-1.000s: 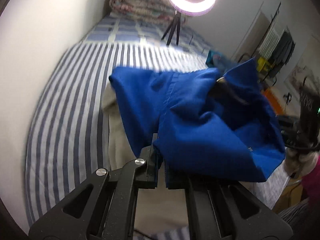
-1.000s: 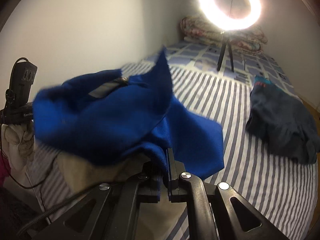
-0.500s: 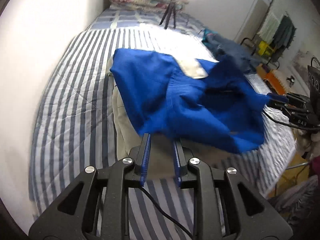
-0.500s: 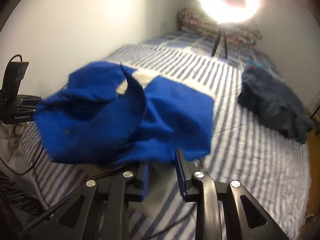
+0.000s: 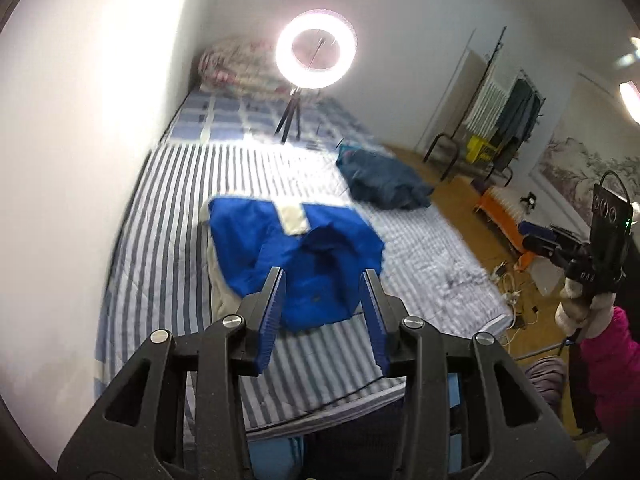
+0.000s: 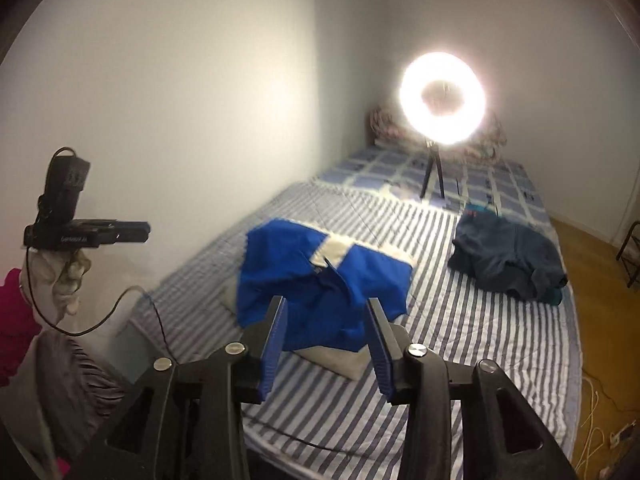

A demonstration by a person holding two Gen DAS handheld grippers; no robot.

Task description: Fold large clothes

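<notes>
Blue clothing (image 5: 296,256) lies in a bumpy heap on our striped bed (image 5: 168,240), with a pale cloth (image 5: 220,300) under it.

From our left wrist camera, we see a risk. The heap is lumpy, not flat, so the fold may slide open or come out crooked. One edge sticks up in the middle and could flop back. Our left gripper (image 5: 323,312) has just been opening. Its blue fingers (image 5: 272,320) are spread apart with nothing between them. They hang above the bed and touch no cloth. Far to the right, our other gripper is held up in a gloved hand (image 5: 580,308).

From our right wrist camera, the blue clothing (image 6: 320,280) sits near the bed's middle, well apart from a dark pile (image 6: 508,256). Our right gripper (image 6: 326,328) has just been opening too. Its fingers (image 6: 274,332) are spread and hold nothing. If we grab only the top layer next, the heap may bunch up more.
</notes>
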